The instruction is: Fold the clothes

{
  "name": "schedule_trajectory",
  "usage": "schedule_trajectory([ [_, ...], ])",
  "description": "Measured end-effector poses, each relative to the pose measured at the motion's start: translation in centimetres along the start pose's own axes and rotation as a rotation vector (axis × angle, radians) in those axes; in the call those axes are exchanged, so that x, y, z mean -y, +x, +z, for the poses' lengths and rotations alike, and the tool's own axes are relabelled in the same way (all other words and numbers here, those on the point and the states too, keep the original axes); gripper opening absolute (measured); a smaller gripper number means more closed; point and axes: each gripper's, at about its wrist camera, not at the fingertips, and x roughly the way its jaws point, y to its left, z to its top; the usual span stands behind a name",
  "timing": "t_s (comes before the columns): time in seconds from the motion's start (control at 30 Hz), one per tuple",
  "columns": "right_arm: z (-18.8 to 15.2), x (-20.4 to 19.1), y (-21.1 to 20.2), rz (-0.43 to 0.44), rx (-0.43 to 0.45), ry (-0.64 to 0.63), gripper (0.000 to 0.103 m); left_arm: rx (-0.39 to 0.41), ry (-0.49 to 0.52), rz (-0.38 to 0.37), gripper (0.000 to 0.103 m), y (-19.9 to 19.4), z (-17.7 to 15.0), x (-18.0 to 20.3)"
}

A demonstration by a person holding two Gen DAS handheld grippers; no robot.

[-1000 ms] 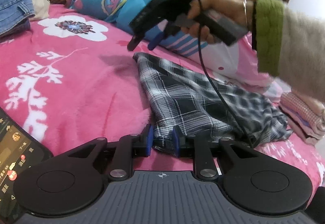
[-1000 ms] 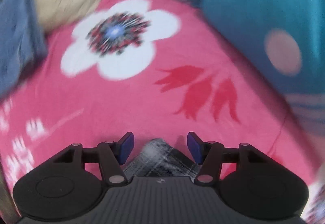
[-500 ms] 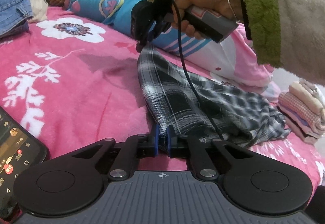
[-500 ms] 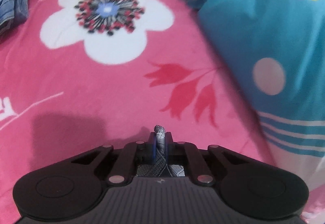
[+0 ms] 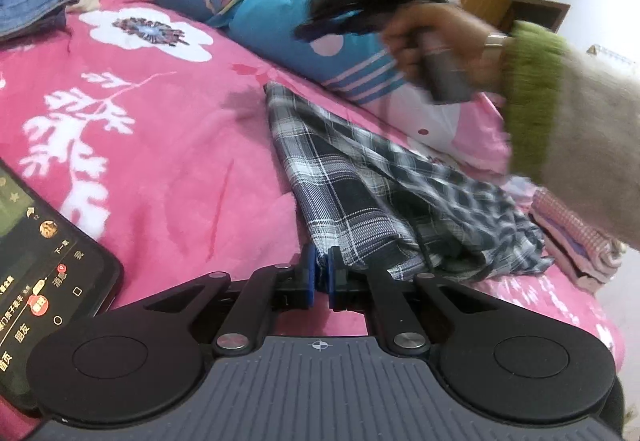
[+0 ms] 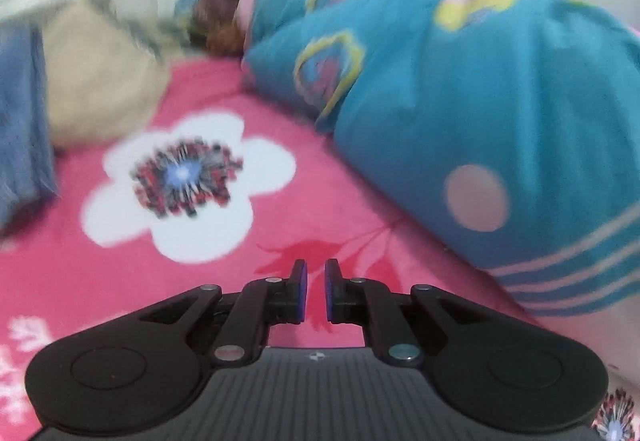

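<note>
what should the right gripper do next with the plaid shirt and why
Probably bring the right gripper back down to regrip the plaid shirt's far corner: it is raised and holds nothing, while the left gripper pinches the near edge alone.

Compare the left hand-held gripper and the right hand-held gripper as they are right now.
The left hand-held gripper is clamped on the near edge of the plaid garment; the right hand-held gripper holds nothing, with a narrow gap showing between its pads. The left sits low at the pink blanket; the right is raised above it, clear of the plaid garment. Both have black fingers with blue pads.
</note>
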Motion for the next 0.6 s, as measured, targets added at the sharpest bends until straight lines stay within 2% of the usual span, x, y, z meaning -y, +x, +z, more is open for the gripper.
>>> schedule_trajectory([
  [0.1, -1.1, 1.4, -2.0, 0.116, -0.091, 0.023, 0.009, -0.001, -0.010, -0.004, 0.004, 0.0, 0.0, -0.1],
  [0.23, -3.8, 0.9, 1.9, 0.131, -0.224, 0.038, 0.009, -0.001, -0.010, -0.005, 0.004, -0.1, 0.0, -0.2],
  [0.33, -4.7, 1.6, 4.5, 0.139, -0.201, 0.139, 0.009, 0.004, -0.009, 0.001, 0.004, -0.5, 0.0, -0.2],
  [0.4, -4.5, 2.4, 3.6, 0.152, -0.177, 0.168, 0.010, 0.004, -0.003, 0.003, 0.004, -0.5, 0.1, -0.2],
  [0.47, -4.6, 3.7, 0.8, 0.129, -0.150, 0.175, 0.010, 0.004, 0.005, 0.005, 0.004, -0.6, 0.1, -0.2],
  [0.6, -7.9, 7.1, -7.2, 0.127, -0.082, 0.219, 0.010, 0.031, 0.046, 0.044, 0.004, -1.4, 0.1, 0.2],
])
